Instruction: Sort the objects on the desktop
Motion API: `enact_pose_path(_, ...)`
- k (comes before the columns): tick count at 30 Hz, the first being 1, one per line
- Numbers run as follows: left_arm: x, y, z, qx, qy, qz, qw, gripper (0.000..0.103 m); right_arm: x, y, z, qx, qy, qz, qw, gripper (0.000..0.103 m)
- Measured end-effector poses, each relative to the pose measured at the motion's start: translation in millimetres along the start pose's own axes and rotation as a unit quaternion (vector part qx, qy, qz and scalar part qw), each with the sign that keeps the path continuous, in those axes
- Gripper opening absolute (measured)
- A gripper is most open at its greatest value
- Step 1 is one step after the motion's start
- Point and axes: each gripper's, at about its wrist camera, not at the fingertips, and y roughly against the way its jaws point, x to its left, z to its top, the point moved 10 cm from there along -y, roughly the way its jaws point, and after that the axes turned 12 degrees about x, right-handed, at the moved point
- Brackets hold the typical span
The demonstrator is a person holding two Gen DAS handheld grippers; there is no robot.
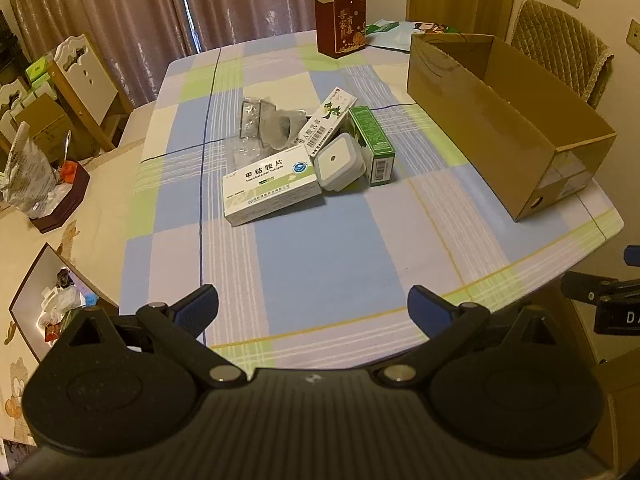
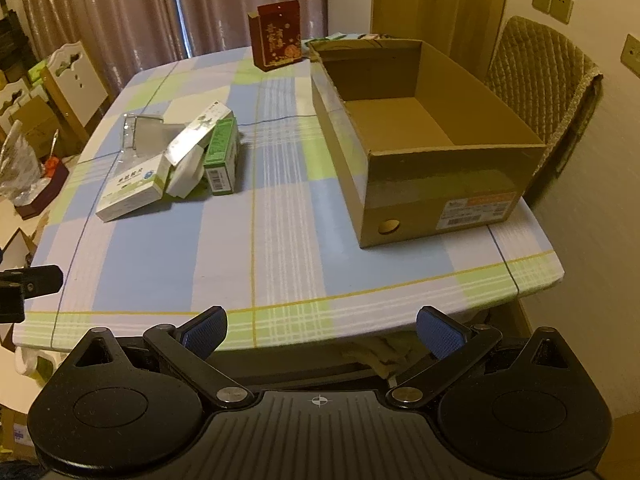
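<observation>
Left gripper [image 1: 312, 308] and right gripper [image 2: 322, 330] both wide, empty, bottom of frame; medicine boxes [image 1: 272, 186] piled centre, cardboard box [image 1: 500, 120] upper right.

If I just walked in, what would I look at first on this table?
Probably the big open cardboard box, empty inside, on the right side of the checked tablecloth. Next, the jumbled pile mid-table: a white medicine box, a green box and a small white square container leaning together. A dark red carton stands upright at the far edge.
</observation>
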Motion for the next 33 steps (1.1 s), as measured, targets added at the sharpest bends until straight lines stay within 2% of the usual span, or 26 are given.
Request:
enact_pose_path(9, 1.2, 2.3, 0.8, -0.003, 0.006, -0.008, 0.9999, 0.100, -1.9, -7.4, 1.2, 0.010, 0.004, -0.014, 1.000, 0.103)
enact_pose_path(33, -1.0, 4.1, 3.5, 0.013, 0.017, 0.000, 0.9998, 0.100, -7.4, -14.6, 4.1, 0.025, 0.015, -0.014, 0.999, 0.103)
